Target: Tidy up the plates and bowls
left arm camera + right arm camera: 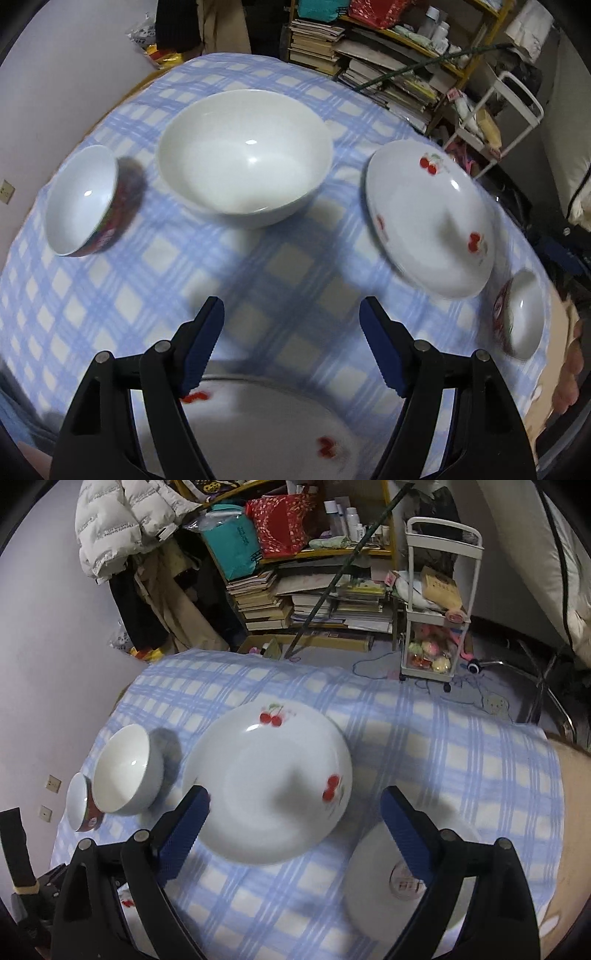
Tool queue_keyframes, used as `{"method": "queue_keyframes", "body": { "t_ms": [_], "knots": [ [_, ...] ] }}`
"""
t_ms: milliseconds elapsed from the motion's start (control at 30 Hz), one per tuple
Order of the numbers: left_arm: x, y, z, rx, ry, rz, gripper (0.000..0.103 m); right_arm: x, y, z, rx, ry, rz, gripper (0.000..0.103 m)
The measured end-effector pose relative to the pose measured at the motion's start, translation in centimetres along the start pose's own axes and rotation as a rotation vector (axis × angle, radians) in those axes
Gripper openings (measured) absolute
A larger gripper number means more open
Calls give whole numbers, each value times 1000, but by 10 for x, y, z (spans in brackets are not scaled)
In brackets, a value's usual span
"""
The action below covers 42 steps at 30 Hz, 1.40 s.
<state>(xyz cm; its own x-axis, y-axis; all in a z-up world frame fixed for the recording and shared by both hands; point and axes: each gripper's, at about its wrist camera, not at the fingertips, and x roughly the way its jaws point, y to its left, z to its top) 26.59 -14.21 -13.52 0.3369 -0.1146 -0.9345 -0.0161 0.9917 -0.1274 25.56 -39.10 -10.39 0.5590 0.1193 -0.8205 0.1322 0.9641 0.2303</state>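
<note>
Item 1, left gripper (291, 347): fingers spread wide, nothing between them; held above the near part of the table, over the rim of a cherry plate (266, 424) lying directly beneath, likely so it can drop onto that rim.

Item 2, right gripper (295, 830): fingers likewise parted and empty; poised between a second cherry plate (269, 779) ahead and a small bowl (402, 878) just below its right finger, either of which it could reach.

Item 3, large white bowl (243, 158): upright at the far centre of the table; being the widest, it is the probable base for nesting.

Item 4, red-patterned bowl (88, 203): upright at the far left, apart from the large bowl; matching in outer pattern the small bowl at the near right, so the 2 would stack.

Item 5, checked tablecloth (110, 295): blue and cream, covering the whole table; all 5 pieces sit singly on it, none stacked.

Item 6, status: sorting appears not yet begun; motion blur softens the near plate, so whether the left fingers touch it cannot be told.

Item 7, surroundings: bookshelf (306, 602) and white trolley (439, 609) beyond the far edge.
</note>
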Motion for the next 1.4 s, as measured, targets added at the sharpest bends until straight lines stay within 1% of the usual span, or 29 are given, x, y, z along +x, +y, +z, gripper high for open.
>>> {"method": "queue_keyframes", "body": {
  "t_ms": [133,233,333,367,433,500,567,600,667,700,733,767,800,833,867,900,933,1167,1233,1300,1367,1400],
  "knots": [
    [12,-20,8,-3,-20,-38,75,25,-10,15,18,60,31,98],
    [23,-36,14,23,-35,-21,75,45,-20,26,40,100,12,98],
    [39,-42,19,11,-4,-4,75,65,-32,39,63,158,-3,98],
    [45,-44,20,4,11,4,75,71,-34,43,62,179,-11,98],
    [51,-47,21,7,14,9,74,80,-37,49,40,207,-38,96],
    [56,-54,23,26,16,32,74,90,-40,53,17,229,-67,87],
    [63,-57,25,32,25,35,72,97,-44,53,21,256,-54,76],
    [67,-58,27,33,34,31,72,102,-45,52,21,276,-39,74],
    [71,-60,30,33,33,30,68,110,-46,49,7,301,-30,60],
    [71,-62,31,42,27,34,65,115,-45,48,-4,317,-35,57],
    [72,-64,33,51,24,32,59,117,-45,47,-10,323,-38,52],
    [73,-65,35,63,23,23,50,119,-45,46,-15,327,-42,45],
    [73,-66,37,75,24,9,45,121,-45,46,-17,328,-41,39],
    [73,-68,39,81,27,-1,37,122,-45,46,-18,329,-34,26],
    [74,-69,41,84,31,-14,29,122,-45,47,-17,327,-15,20],
    [75,-69,44,81,39,-37,25,122,-44,47,-16,324,-4,18],
    [77,-69,46,76,49,-57,18,122,-43,47,-25,320,-11,18],
    [78,-54,51,28,97,-172,16,115,-29,41,-110,323,-61,18],
    [74,-54,49,36,110,-178,16,112,-26,38,-120,326,-73,18],
    [66,-56,46,77,95,-159,16,108,-22,34,-149,338,-85,18],
    [59,-56,45,93,91,-154,16,100,-17,31,-176,322,-99,16],
    [57,-55,46,86,97,-161,16,95,-15,30,-177,315,-99,16]
  ]
}}
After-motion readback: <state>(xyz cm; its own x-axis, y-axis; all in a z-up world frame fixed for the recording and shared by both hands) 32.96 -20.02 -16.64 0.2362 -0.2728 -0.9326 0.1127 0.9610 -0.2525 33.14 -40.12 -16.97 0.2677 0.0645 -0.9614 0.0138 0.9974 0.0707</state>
